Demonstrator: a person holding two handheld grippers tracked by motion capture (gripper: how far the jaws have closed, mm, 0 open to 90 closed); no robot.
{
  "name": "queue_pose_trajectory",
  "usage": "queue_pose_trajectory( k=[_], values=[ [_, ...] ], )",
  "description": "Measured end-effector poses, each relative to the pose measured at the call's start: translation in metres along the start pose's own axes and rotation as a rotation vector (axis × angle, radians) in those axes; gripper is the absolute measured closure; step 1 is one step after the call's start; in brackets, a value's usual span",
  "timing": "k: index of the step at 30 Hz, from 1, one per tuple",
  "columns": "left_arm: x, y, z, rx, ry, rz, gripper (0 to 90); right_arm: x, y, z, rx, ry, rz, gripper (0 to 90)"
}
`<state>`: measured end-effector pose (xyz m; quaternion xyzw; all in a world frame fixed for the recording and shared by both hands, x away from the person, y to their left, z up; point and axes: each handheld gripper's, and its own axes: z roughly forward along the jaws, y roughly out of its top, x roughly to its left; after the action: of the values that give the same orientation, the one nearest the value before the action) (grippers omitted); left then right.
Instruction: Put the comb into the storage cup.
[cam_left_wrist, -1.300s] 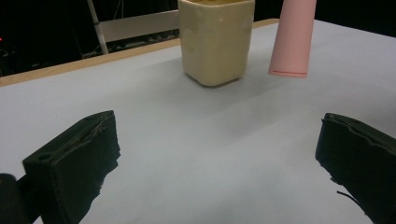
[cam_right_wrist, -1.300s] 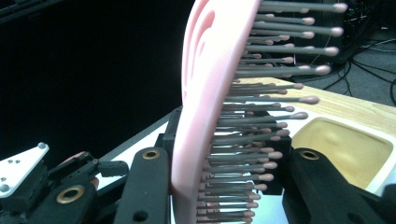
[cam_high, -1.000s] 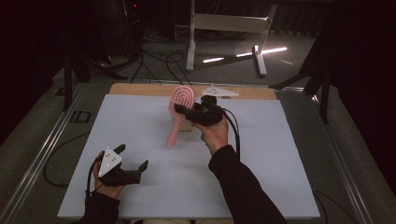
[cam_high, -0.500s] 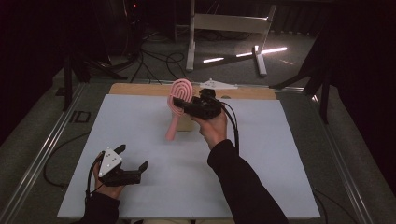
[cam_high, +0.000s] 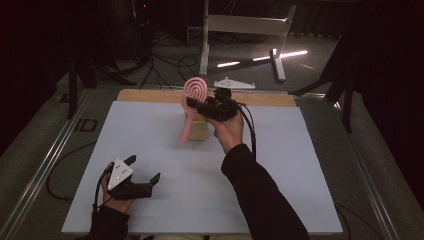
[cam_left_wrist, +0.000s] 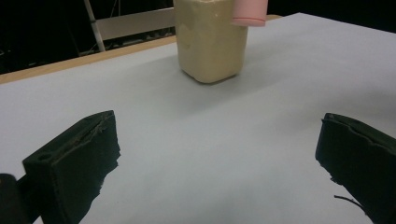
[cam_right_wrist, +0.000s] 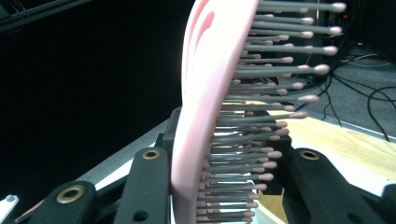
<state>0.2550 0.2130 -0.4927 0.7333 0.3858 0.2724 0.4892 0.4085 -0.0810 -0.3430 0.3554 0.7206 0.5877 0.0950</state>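
A pink hairbrush (cam_high: 194, 91) with grey bristles hangs upright over the middle of the white table (cam_high: 300, 165). My right gripper (cam_high: 196, 106) is shut on its head, and the handle points down. In the right gripper view the brush (cam_right_wrist: 205, 116) stands between the two black jaws of that gripper (cam_right_wrist: 219, 186). Right behind the handle a cream container (cam_high: 200, 131) stands on the table. My left gripper (cam_high: 144, 169) rests open near the front left, with nothing between its jaws. In the left gripper view the gripper (cam_left_wrist: 219, 158) faces the container (cam_left_wrist: 211, 37) and the handle's end (cam_left_wrist: 250, 11).
A wooden strip (cam_high: 150, 96) runs along the table's far edge. Beyond it lie a white three-cornered plate (cam_high: 234, 84), a white stand (cam_high: 205, 45) and cables on the floor. Metal rails (cam_high: 45, 165) flank the table.
My right gripper has carried the brush slightly up and toward the far side. The left gripper has stayed where it was.
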Motion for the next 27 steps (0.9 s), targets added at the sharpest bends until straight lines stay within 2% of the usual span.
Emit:
queue_pose_trajectory(
  k=[9,14,27],
  values=[
    [-0.001,0.001,0.000,-0.004,-0.003,-0.001,0.2,-0.003,0.008,0.001,-0.004,-0.007,-0.011,64.0],
    [0.000,0.001,-0.001,-0.005,-0.004,-0.001,0.2,-0.004,0.012,0.001,-0.016,0.002,0.001,64.1],
    [-0.001,0.002,-0.002,-0.018,-0.002,-0.010,0.2,-0.010,0.017,0.005,-0.023,-0.017,0.008,64.1]
  ],
)
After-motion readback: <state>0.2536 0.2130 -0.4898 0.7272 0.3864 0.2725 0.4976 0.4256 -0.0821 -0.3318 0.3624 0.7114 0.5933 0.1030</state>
